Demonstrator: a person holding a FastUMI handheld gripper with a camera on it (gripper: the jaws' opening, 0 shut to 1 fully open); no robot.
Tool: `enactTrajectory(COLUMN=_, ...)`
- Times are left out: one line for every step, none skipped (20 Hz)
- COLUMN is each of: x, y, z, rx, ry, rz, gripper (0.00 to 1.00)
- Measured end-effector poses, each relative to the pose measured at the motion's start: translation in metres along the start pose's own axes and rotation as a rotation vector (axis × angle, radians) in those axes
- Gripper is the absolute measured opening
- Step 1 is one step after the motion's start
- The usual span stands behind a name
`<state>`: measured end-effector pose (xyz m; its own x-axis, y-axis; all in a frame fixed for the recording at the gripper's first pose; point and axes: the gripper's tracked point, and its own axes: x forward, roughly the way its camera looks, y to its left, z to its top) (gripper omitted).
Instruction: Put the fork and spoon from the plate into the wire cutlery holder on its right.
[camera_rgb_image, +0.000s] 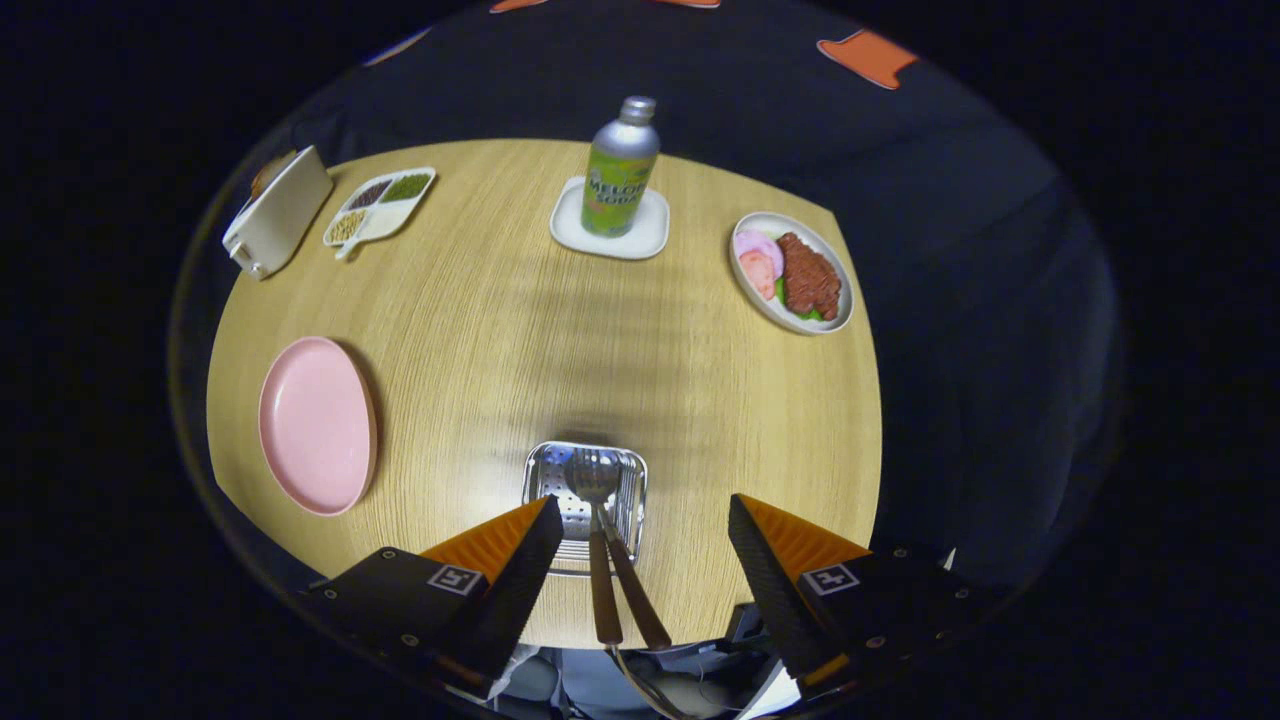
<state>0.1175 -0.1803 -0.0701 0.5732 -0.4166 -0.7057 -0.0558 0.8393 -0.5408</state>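
In the holder (585, 492), two utensils (610, 580); gripper (645, 545) open.

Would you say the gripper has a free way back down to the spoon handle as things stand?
Probably yes: the gripper is open, and the spoon and fork in the holder lean their handles up between its fingers, with nothing across them.

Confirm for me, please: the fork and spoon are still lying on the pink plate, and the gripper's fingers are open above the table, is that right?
Not quite. The gripper view shows the fork and spoon already standing in the wire cutlery holder, brown handles up between the fingers, while the pink plate holds nothing. The rest stands: the gripper is open above the table, touching neither utensil.
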Motion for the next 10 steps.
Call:
enactTrajectory(x=-0.007, y=-0.003, z=0.006, rx=0.029, ry=-0.067, rz=-0.015, gripper=1.00)
enactTrajectory(x=-0.016, y=-0.007, z=0.007, rx=0.052, ry=-0.108, rz=-0.031, gripper=1.00)
enactTrajectory(x=-0.025, y=-0.012, z=0.004, rx=0.079, ry=-0.143, rz=-0.049, gripper=1.00)
enactTrajectory(x=-0.033, y=-0.012, z=0.005, rx=0.113, ry=-0.188, rz=-0.049, gripper=1.00)
enactTrajectory(x=-0.041, y=-0.006, z=0.008, rx=0.154, ry=-0.233, rz=-0.033, gripper=1.00)
enactTrajectory(x=-0.049, y=-0.001, z=0.008, rx=0.205, ry=-0.279, rz=-0.014, gripper=1.00)
enactTrajectory(x=-0.057, y=0.004, z=0.010, rx=0.252, ry=-0.318, rz=0.015, gripper=1.00)
enactTrajectory(x=-0.066, y=0.007, z=0.011, rx=0.293, ry=-0.357, rz=0.044, gripper=1.00)
enactTrajectory(x=-0.073, y=0.006, z=0.010, rx=0.323, ry=-0.382, rz=0.064, gripper=1.00)
enactTrajectory(x=-0.079, y=0.006, z=0.008, rx=0.342, ry=-0.397, rz=0.073, gripper=1.00)
